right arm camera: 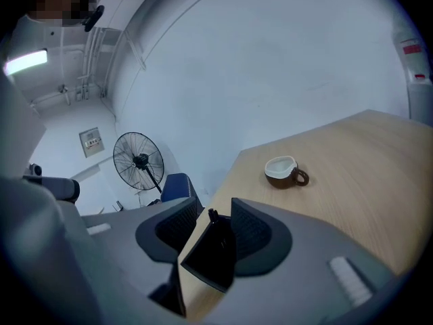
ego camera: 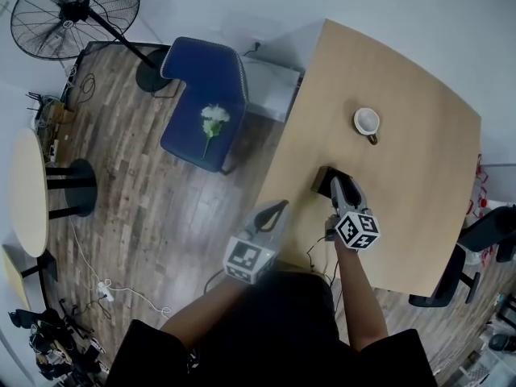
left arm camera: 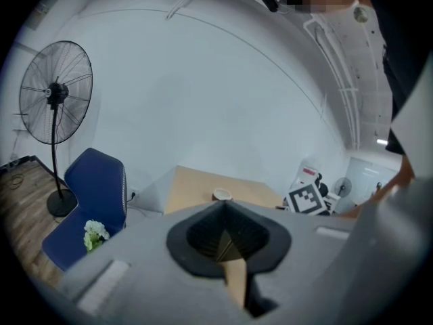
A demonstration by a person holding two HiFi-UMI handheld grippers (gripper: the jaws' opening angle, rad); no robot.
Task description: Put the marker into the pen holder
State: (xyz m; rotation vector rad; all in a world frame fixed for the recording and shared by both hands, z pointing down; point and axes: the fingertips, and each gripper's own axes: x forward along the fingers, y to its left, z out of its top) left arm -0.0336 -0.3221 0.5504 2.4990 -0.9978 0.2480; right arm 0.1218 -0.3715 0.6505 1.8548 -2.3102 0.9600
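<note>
The black pen holder [ego camera: 323, 181] [right arm camera: 211, 256] stands on the wooden table [ego camera: 411, 208] near its left edge. In the right gripper view a dark marker tip [right arm camera: 212, 216] pokes up from the holder's top rim. My right gripper [ego camera: 335, 185] [right arm camera: 214, 206] is open, one jaw on each side of the holder's top, and its pads press on nothing. My left gripper [ego camera: 281, 206] [left arm camera: 224, 210] hovers off the table's left edge with its jaws shut and nothing between them.
A brown cup with a white inside [ego camera: 367, 123] [right arm camera: 285, 171] sits farther back on the table. On the floor to the left are a blue chair [ego camera: 205, 95] with a white flower [ego camera: 214, 121], a standing fan [ego camera: 72, 10] and a small round table [ego camera: 28, 192].
</note>
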